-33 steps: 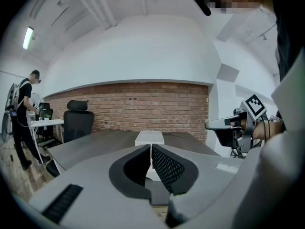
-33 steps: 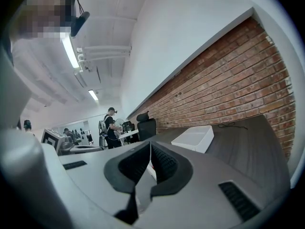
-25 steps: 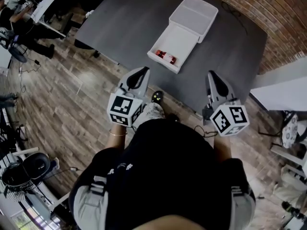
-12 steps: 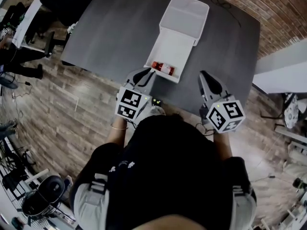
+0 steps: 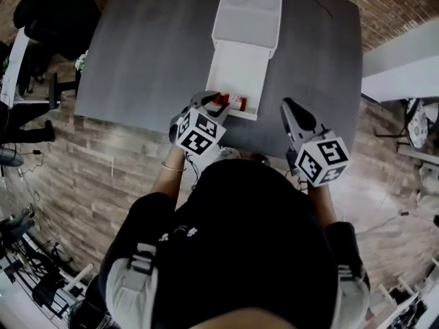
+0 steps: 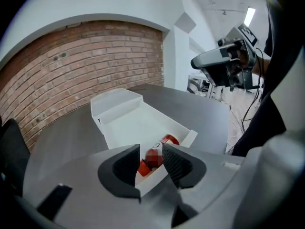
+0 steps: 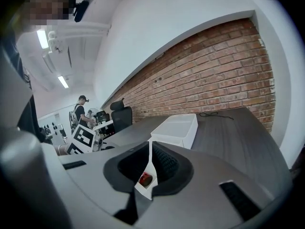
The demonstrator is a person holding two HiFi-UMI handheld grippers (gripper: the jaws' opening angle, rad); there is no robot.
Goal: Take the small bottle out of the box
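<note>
Since the earlier head view, the left gripper [image 5: 211,101] has been travelling forward and down from the table's near edge to the near end of the open box [image 5: 236,67], while the right gripper [image 5: 289,108] has shifted only a little.

Head view: the small bottle [image 5: 230,101], red and white, is lying on its side against the box's near wall on the grey table [image 5: 151,46]. The left forearm is reaching forward, its gripper tilting steeply down at the bottle. The right gripper is hovering over the table's near edge, beside the box and apart from it.

Left gripper view: the left gripper [image 6: 151,152] is looking down over the box rim [image 6: 188,136]. Its jaws have just been opening and are standing released, framing the small bottle [image 6: 167,140] without pressing on it. To grasp well, it probably needs to be dropping lower, clearing the near wall and straddling the bottle across its width before closing.

Right gripper view: the right gripper [image 7: 150,165] is pointing only slightly downward, its jaws clenched to a thin slit and holding nothing.
</note>
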